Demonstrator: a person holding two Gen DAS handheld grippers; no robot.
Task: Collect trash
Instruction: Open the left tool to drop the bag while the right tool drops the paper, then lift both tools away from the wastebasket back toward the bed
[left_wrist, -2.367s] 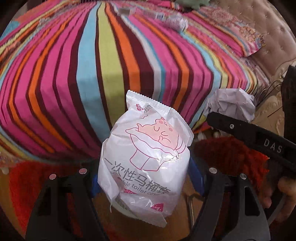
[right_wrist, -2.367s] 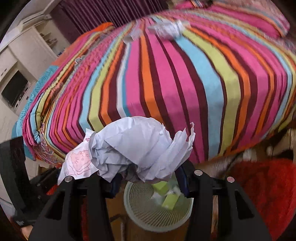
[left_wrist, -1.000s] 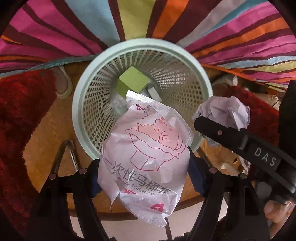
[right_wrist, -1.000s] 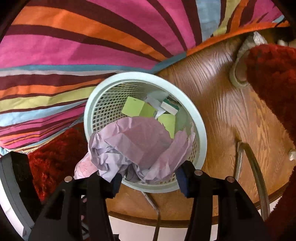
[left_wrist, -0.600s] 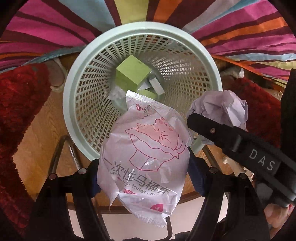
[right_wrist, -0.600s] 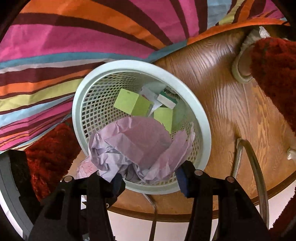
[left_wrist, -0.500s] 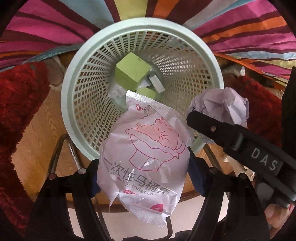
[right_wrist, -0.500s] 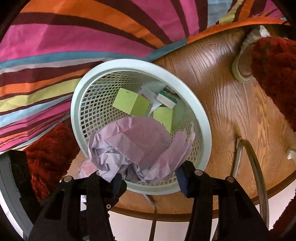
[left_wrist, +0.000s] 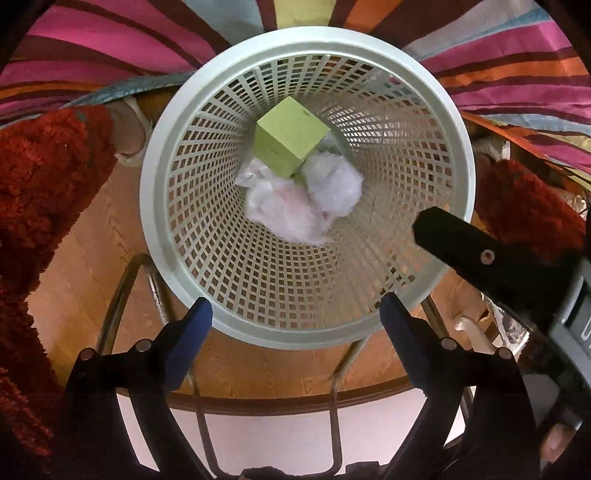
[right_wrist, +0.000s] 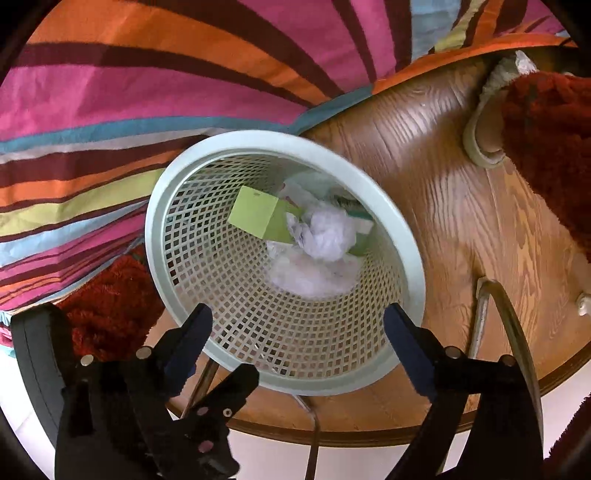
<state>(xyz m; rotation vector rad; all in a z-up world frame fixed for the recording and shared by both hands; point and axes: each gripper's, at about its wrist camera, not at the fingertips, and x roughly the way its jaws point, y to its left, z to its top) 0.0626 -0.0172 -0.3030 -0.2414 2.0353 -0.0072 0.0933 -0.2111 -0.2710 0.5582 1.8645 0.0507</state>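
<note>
Bedspread: striped bedspread (left_wrist: 110, 48) in pink, orange, maroon and blue fills the top of both views and hangs down behind the basket.
Floor: wooden platform (right_wrist: 461, 206) with visible grain carries the basket; a paler floor shows below its curved edge.
Rug: shaggy red rug (left_wrist: 40, 192) lies on either side of the basket.
Basket: pale green mesh wastebasket (left_wrist: 155, 206) stands upright on the wood, close against the hanging bedspread, rim facing both cameras.
Left tongs: left tongs (left_wrist: 295, 314) are opening and stand wide apart, released, nothing between the blue pads; they hang over the near rim of the basket without touching it.
Right tongs: right tongs (right_wrist: 297, 317) are opening likewise, spread wide and empty, poised above the near rim; one black finger of them crosses the right edge of the left wrist view.
Green box: green carton (left_wrist: 290, 142) lies tilted at the bottom of the basket, on the far side.
Wrapper: white and pink plastic packet (left_wrist: 286, 212) lies at the basket bottom, well below the left tongs, touching the carton and the paper ball.
Paper: crumpled white paper ball (right_wrist: 328, 232) rests at the bottom beside the carton, partly on the packet, well below the right tongs.
</note>
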